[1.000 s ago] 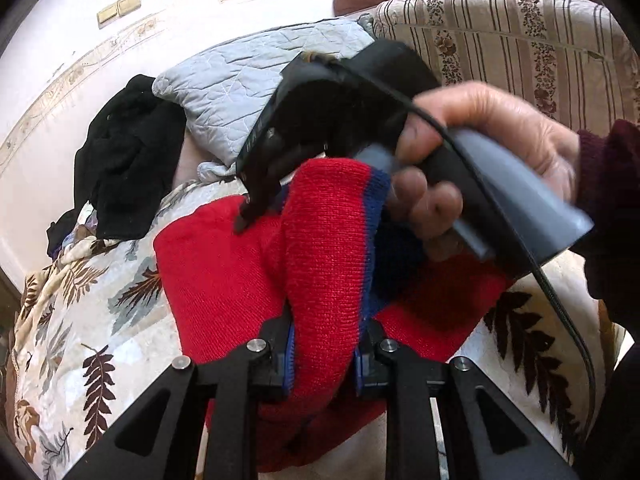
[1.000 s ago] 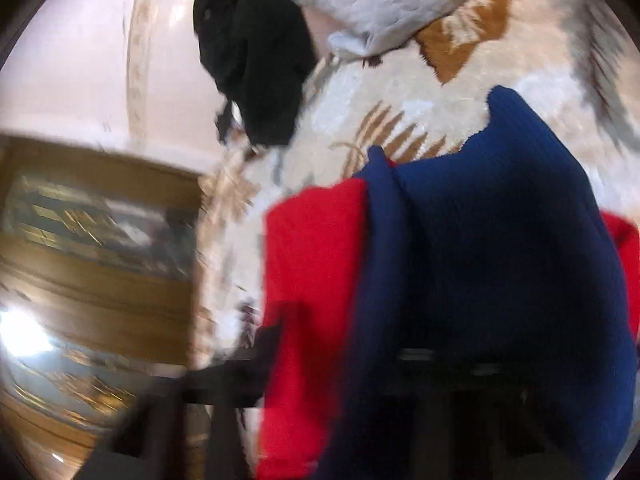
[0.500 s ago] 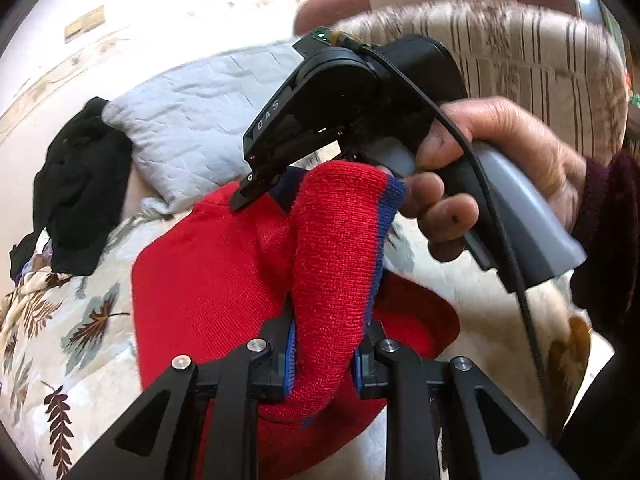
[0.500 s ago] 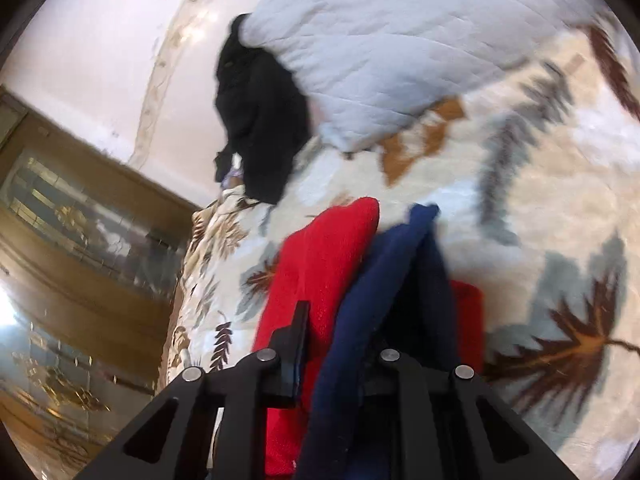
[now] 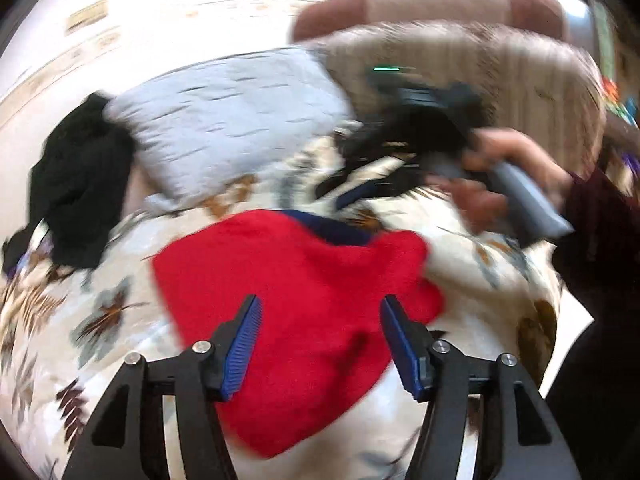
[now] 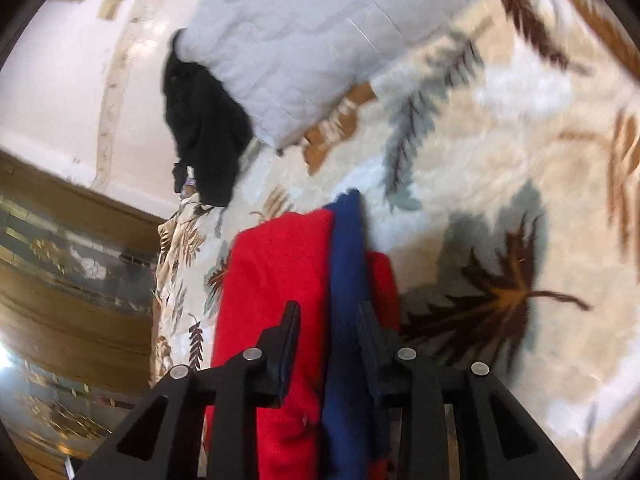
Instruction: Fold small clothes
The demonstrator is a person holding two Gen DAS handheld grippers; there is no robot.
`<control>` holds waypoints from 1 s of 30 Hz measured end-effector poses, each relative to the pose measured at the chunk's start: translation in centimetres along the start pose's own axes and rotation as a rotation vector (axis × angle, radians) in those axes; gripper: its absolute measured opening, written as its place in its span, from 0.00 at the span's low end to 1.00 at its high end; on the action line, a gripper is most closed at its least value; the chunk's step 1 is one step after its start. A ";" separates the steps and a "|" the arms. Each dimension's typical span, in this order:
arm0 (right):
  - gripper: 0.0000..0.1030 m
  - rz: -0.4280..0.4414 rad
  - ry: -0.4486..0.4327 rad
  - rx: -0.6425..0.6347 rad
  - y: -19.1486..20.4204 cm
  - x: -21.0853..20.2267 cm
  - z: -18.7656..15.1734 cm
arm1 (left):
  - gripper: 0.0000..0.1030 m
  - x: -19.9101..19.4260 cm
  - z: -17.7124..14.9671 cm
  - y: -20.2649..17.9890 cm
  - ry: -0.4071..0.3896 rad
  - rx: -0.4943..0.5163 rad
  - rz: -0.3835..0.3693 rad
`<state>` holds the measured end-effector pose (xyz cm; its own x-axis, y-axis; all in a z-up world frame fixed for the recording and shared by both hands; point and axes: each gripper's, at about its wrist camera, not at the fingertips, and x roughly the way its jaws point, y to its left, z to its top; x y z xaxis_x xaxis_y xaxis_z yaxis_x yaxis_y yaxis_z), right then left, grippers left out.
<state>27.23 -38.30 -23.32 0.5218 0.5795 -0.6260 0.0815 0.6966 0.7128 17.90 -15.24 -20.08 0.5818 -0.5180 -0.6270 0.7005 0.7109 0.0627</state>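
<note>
1. Left wrist view: red garment point(image 5: 296, 280) lies folded over on the bed point(image 5: 472, 264); left hand-held gripper point(image 5: 320, 344) has just opened wide, empty.
2. Right hand-held gripper point(image 6: 328, 344), jaws just parting, straddles its blue edge point(image 6: 348, 240); whether the pads press I cannot tell.
3. Probably left: flattening, further folds.

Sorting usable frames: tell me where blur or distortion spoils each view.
Left wrist view: motion blur smears the right gripper and its hand; the red knit garment is soft-edged, the left gripper sharp. Right wrist view: the leaf-print cover blurs toward the right; fisheye bends the wall edge.
</note>
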 end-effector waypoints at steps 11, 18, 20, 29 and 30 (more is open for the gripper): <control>0.31 -0.025 0.106 -0.121 4.3 0.8 -6.0 | 0.64 2.1 -3.6 4.6 0.173 -0.250 0.149; 0.19 -0.107 0.189 -0.062 1.7 1.2 -8.2 | 0.64 1.6 -3.9 5.0 0.201 -0.288 0.111; 0.22 -0.107 0.188 -0.061 2.3 0.7 -7.5 | 0.64 1.2 -3.6 5.4 0.189 -0.305 0.104; 0.23 -0.075 0.003 -0.037 5.1 2.8 -0.2 | 0.64 3.4 -2.1 7.3 0.178 -0.401 0.084; 0.23 -0.092 0.000 -0.030 4.8 4.0 0.6 | 0.64 4.0 -2.3 7.2 0.196 -0.398 0.081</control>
<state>30.24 -32.93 -22.19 0.5134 0.5125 -0.6884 0.1035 0.7593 0.6425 24.33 -11.15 -23.91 0.5118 -0.3804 -0.7703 0.4201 0.8929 -0.1619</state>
